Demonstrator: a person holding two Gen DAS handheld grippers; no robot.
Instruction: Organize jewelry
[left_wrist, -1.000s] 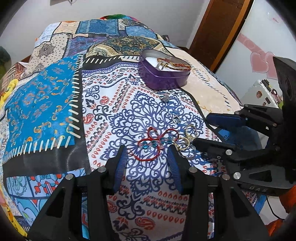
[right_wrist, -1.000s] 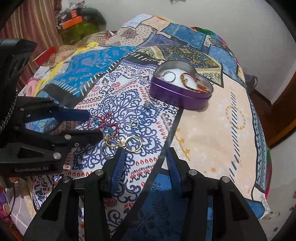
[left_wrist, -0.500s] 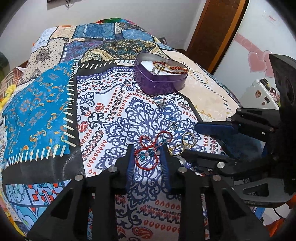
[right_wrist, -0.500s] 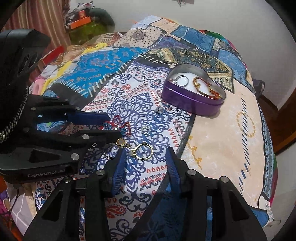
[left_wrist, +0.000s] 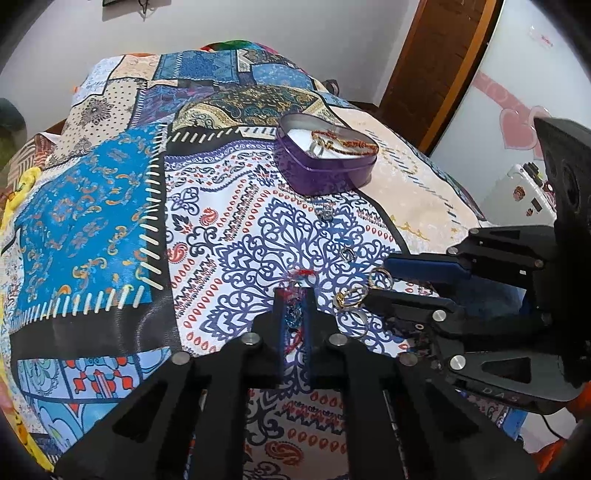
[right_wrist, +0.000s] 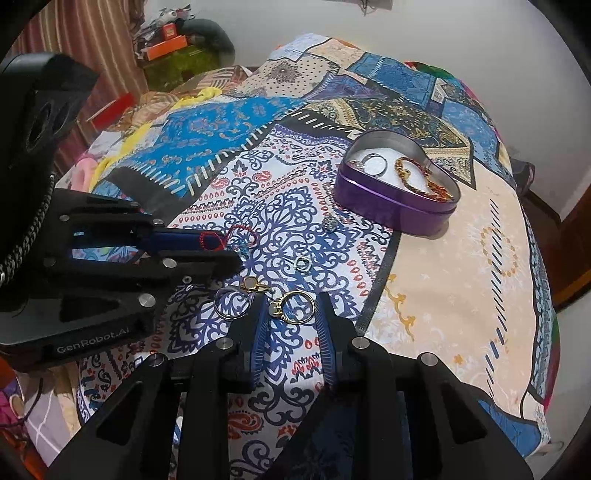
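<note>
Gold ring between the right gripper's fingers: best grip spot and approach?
Pinch across the band of the gold ring, coming from above as the right gripper is angled now. It lies flat on the bedspread, stone setting toward the left finger, so the fingers straddle the hoop's outer edges.

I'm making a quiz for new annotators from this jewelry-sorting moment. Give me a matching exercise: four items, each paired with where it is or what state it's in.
Items:
1. red beaded bracelet
2. gold ring
3. purple heart tin
4. small silver ring

Places or states:
A. lidless, with jewelry inside
B. pinched in the shut left gripper
C. alone on the quilt, no gripper at it
D. between the right gripper's fingers, which have just been closing

Pairs: 1-B, 2-D, 3-A, 4-C
</note>
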